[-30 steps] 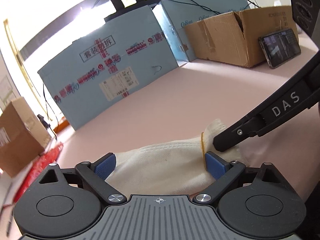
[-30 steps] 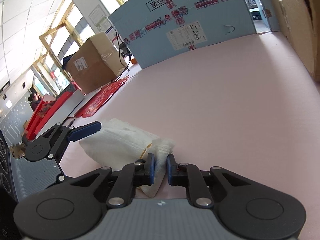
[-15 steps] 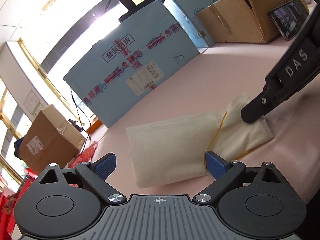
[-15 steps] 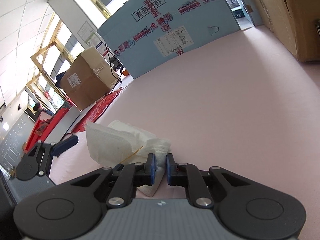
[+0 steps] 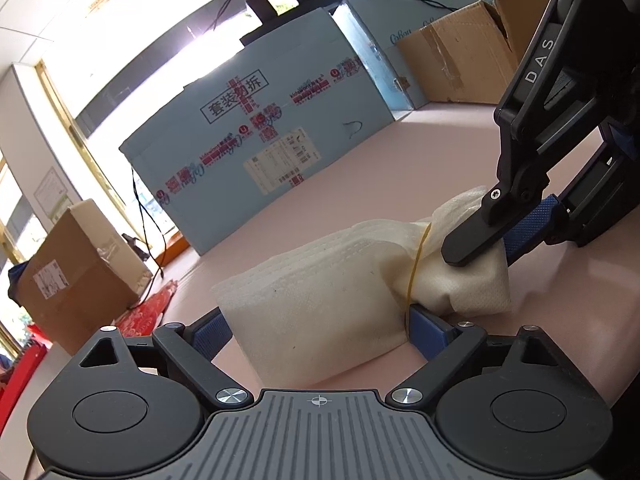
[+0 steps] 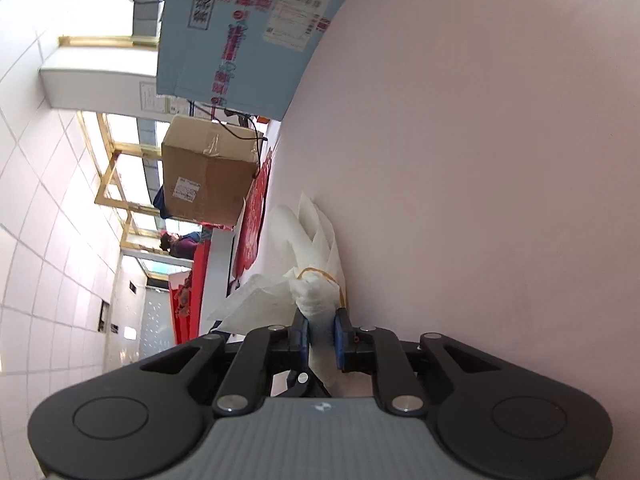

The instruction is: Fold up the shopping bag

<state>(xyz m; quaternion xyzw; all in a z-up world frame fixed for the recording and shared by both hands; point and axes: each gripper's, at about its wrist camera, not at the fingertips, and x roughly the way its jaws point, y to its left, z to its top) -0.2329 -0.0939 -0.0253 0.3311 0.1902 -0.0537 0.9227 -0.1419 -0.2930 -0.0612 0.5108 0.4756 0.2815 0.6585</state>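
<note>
The right gripper [image 5: 496, 236] carries the letters "DAS" in white along its black finger. Behind it, the big pale-blue carton [image 5: 256, 152] standing on the desk [image 5: 400, 168] shows boxed Chinese characters, red tape printed "kidswant" and a white shipping label whose print is too small to read. The blue panel next to it bears a cursive word I cannot make out. Brown cardboard boxes [image 5: 456, 64] sit at the far right, and another box [image 5: 76, 276] stands off the desk's left edge.

The folded shopping bag [image 5: 320, 300], cream cloth bound by a thin yellow rubber band [image 5: 418, 264], lies on the pink desk with its long axis running from near the left gripper [image 5: 316, 330] out toward the right gripper. The banded, bunched end points at the right gripper, whose jaws are clamped on that end. The left gripper's jaws stand wide apart, one blue pad on each side of the bag's broad end, not pressing it.

Half a second ago the bag lay flatter and farther ahead of the left gripper; now the left gripper has closed in to straddle it. The right gripper has rolled over, so the room in its view has turned on its side, and it still pinches the cloth.
</note>
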